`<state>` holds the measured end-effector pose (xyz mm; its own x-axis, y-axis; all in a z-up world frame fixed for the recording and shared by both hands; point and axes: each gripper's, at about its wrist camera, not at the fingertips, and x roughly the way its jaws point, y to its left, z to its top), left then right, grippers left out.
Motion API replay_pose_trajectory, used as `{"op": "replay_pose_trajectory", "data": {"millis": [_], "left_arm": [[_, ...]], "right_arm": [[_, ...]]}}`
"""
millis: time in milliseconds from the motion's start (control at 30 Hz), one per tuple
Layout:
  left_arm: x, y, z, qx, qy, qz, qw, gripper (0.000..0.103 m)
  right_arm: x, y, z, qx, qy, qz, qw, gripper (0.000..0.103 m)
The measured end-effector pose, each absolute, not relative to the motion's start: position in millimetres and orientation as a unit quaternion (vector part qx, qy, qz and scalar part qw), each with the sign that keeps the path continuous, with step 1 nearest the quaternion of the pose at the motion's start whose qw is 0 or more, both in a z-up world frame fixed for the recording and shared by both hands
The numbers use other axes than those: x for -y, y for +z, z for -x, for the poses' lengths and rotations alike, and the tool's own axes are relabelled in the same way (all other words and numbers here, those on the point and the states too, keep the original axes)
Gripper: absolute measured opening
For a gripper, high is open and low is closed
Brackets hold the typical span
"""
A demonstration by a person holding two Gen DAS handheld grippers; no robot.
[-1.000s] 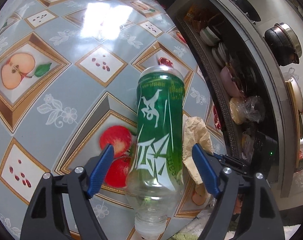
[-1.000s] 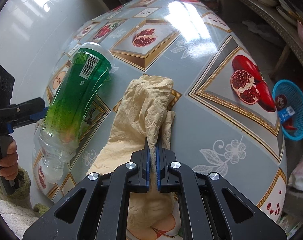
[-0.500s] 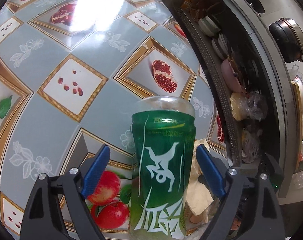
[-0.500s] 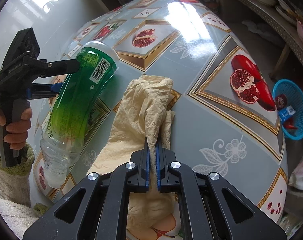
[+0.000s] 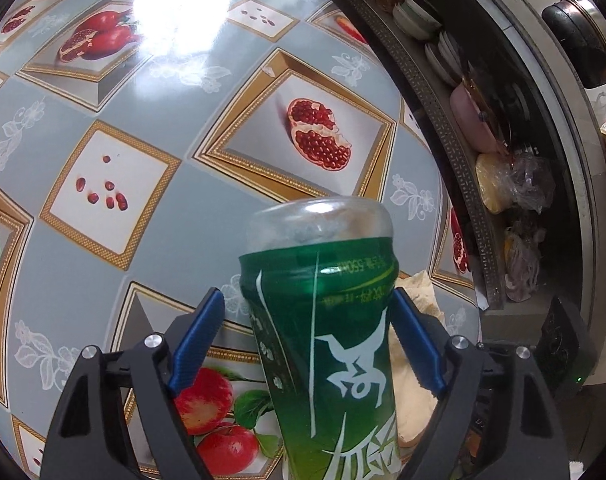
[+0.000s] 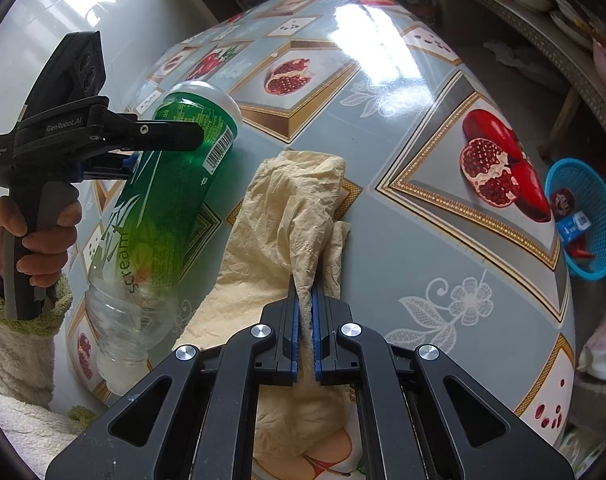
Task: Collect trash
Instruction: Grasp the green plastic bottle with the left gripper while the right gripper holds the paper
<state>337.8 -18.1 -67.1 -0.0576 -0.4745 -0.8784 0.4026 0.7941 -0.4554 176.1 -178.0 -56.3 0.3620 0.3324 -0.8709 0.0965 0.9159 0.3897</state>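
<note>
The green bottle [image 5: 335, 360] lies on the table [image 5: 151, 248] between the spread fingers of the left gripper [image 5: 309, 344], whose jaws are closing without yet pressing it. Just beside it, the right gripper [image 6: 306, 312] is pinching the crumpled paper [image 6: 291, 216].

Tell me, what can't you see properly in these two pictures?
- Left wrist view: the green bottle is cut off by the bottom edge, so its neck is unseen.
- Left wrist view: whether the closing left gripper touches the bottle; its body hides the gap.
- Right wrist view: the tissue runs under the right gripper.
- Right wrist view: items in the blue basket are too small.
</note>
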Motion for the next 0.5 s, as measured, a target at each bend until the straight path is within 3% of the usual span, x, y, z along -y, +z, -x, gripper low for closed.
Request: {"op": "replay_pose_trajectory", "data": {"millis": [167, 500], "left_arm": [[20.8, -67.5, -338.3, -0.657, -0.319, 0.032, 0.683, 0.068], [9.3, -54.8, -329.5, -0.631, -0.318, 0.046, 0.706, 0.068]], "right_arm": [[178.2, -55.9, -175.8, -0.559, 0.074, -0.193, 0.803, 0.003], [178.3, -55.7, -175.6, -0.559, 0.074, -0.195, 0.803, 0.003]]}}
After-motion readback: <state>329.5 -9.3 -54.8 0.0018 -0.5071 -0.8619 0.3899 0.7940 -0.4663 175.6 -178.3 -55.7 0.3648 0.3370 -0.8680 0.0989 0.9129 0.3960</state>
